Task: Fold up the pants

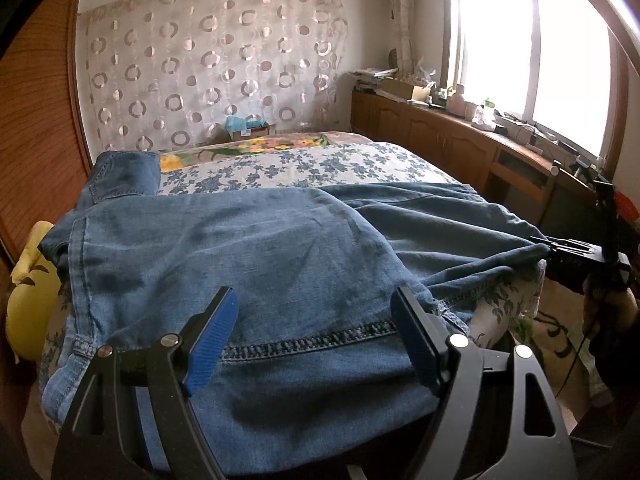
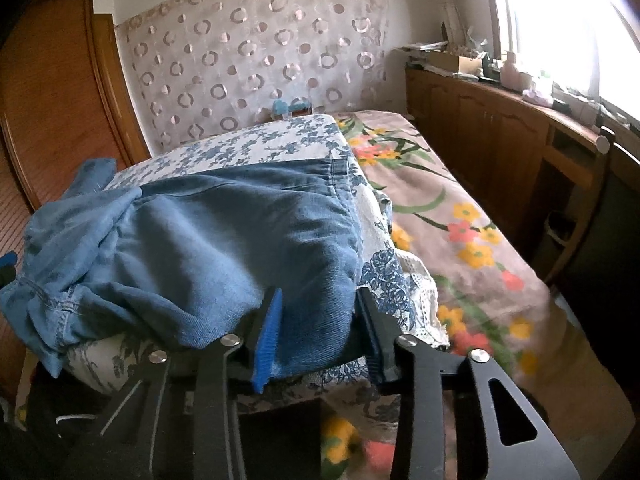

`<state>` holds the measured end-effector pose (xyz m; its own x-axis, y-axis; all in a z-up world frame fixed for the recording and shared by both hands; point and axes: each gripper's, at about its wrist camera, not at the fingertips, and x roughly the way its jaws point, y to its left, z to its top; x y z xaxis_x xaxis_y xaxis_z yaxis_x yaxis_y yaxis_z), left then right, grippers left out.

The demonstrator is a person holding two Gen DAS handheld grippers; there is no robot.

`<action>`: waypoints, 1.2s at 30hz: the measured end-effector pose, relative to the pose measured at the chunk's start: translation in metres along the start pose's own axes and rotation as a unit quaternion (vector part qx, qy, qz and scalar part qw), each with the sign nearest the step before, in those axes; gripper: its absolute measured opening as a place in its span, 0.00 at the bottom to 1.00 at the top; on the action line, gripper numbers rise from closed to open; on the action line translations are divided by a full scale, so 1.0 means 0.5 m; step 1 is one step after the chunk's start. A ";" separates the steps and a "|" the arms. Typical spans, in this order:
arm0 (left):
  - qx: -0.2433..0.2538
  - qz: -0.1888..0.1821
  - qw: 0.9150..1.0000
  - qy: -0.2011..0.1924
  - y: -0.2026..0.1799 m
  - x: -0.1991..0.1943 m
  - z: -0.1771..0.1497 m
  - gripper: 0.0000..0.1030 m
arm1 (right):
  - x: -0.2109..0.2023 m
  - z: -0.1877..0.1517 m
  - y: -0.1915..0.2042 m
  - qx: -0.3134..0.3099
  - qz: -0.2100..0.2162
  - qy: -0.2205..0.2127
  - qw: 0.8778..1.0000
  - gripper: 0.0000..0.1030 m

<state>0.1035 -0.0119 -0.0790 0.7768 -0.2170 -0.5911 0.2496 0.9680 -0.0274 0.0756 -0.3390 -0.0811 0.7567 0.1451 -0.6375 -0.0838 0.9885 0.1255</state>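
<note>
Blue denim pants point(image 1: 248, 248) lie spread across a blue-flowered white cover point(image 1: 304, 168) on the bed. My left gripper point(image 1: 316, 308) is open, its jaws wide apart, hovering just over the stitched hem edge of the pants. My right gripper point(image 2: 318, 300) has its fingers on either side of a bunched fold of the pants point(image 2: 224, 240) at the near right edge and grips the cloth. It also shows at the right of the left wrist view point(image 1: 560, 250), pulling a corner of the denim taut.
A flowered bedsheet point(image 2: 460, 232) covers the bed's right side. A wooden cabinet row point(image 1: 452, 136) with clutter stands under the bright window. A wooden wardrobe point(image 2: 56, 92) is at the left. A yellow cushion point(image 1: 28, 296) lies at the bed's left edge.
</note>
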 end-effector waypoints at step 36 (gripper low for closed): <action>-0.068 0.059 0.994 -0.068 0.152 -0.136 -0.006 0.77 | -0.137 0.246 0.418 -0.230 0.261 -0.130 0.928 0.10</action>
<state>0.0679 0.0769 -0.0433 0.8692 -0.1062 -0.4830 0.0779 0.9939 -0.0783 0.0862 -0.1476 0.0822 0.6608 0.6539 -0.3686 -0.7062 0.7080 -0.0100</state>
